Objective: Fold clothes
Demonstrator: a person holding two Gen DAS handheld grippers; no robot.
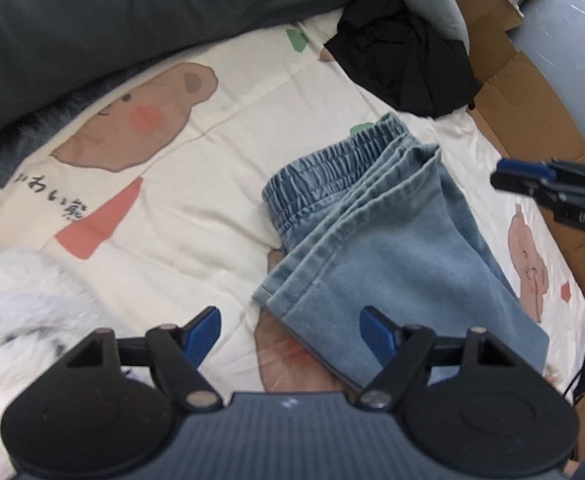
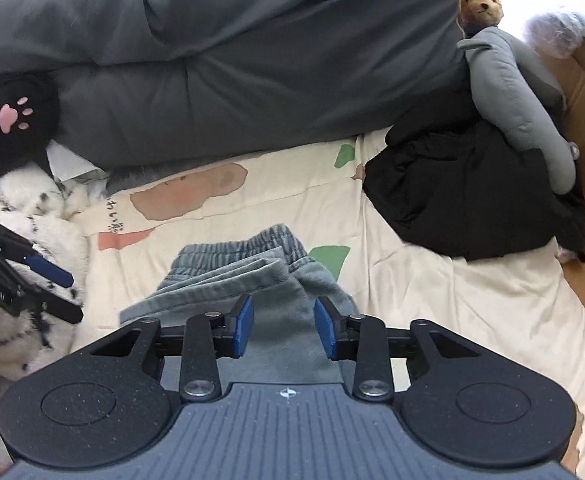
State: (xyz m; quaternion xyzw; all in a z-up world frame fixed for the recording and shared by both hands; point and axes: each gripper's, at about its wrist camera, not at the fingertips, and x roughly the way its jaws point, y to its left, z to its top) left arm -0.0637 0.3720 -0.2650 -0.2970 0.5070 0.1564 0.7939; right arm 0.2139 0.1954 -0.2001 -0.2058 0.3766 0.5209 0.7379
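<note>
The left gripper (image 1: pixel 290 332) is hovering low over a cream bedsheet (image 1: pixel 196 208), its blue-padded jaws spread wide and gripping nothing, with the hem corner of a pair of folded light-blue jeans (image 1: pixel 372 240) lying between and just beyond the pads. The jeans are resting in a compact stack near the middle of the sheet, elastic waistband at the far end and the layered leg edges lining up along one side. The right gripper (image 2: pixel 283 326) is hanging directly above the same jeans (image 2: pixel 252 280), its jaws also parted and empty, the denim showing through the gap. A cartoon bear print (image 1: pixel 148 116) is spreading across the sheet to the left of the jeans. A crumpled black garment (image 1: pixel 404 60) is sitting well apart at the far right corner, beside a grey plush toy (image 2: pixel 524 96). A dark grey duvet (image 2: pixel 232 48) is bunching along the far edge of the bed.
</note>
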